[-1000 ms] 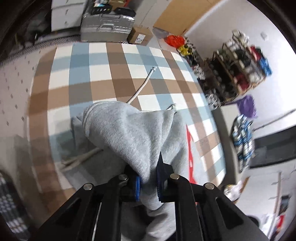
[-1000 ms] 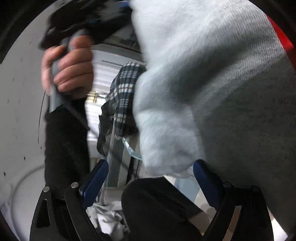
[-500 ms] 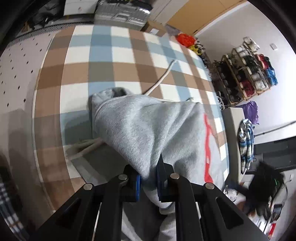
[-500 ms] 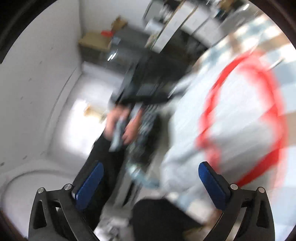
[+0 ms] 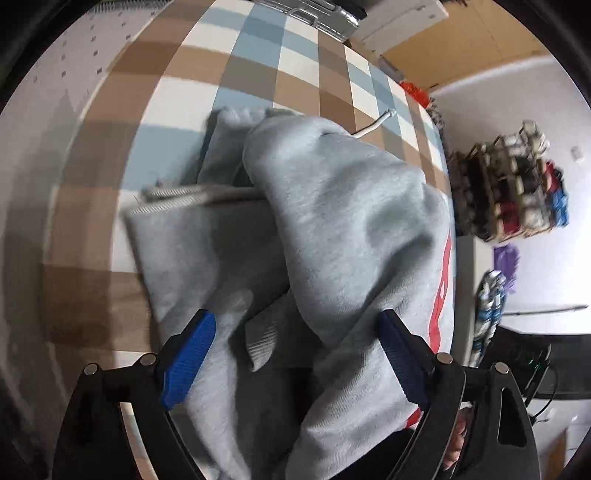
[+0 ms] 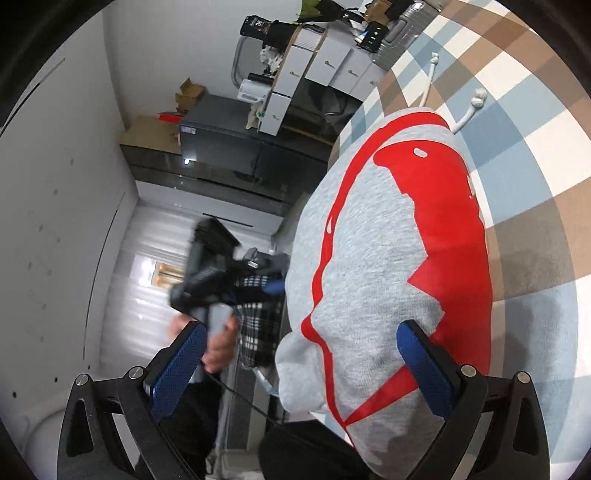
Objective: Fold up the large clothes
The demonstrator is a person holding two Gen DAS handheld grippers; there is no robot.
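Nearest the left wrist camera, the left tool had its blue-padded jaws opening, spread wide to either side of the grey fleece hooded sweatshirt with a red print. The cloth lay between the jaws, but neither pad pressed on it, so the garment was released there. A ribbed cuff sat in the gap just ahead of the pads. The sweatshirt lay heaped on the brown, blue and cream checked bed cover, one folded layer draped over a flatter layer beneath, close to the near edge of the bed. Beyond the heap a white drawstring trailed toward the far edge.

In the right wrist view, the right tool stood fully apart and gripped nothing; its right pad was in front of the printed side of the sweatshirt, its left pad off the cloth. The person's hand held the black handle of the left tool beside the garment's edge, against a checked sleeve.

Past the bed's far corner stood a silver hard-shell suitcase, and off to the side an open wooden rack was packed with shoes.
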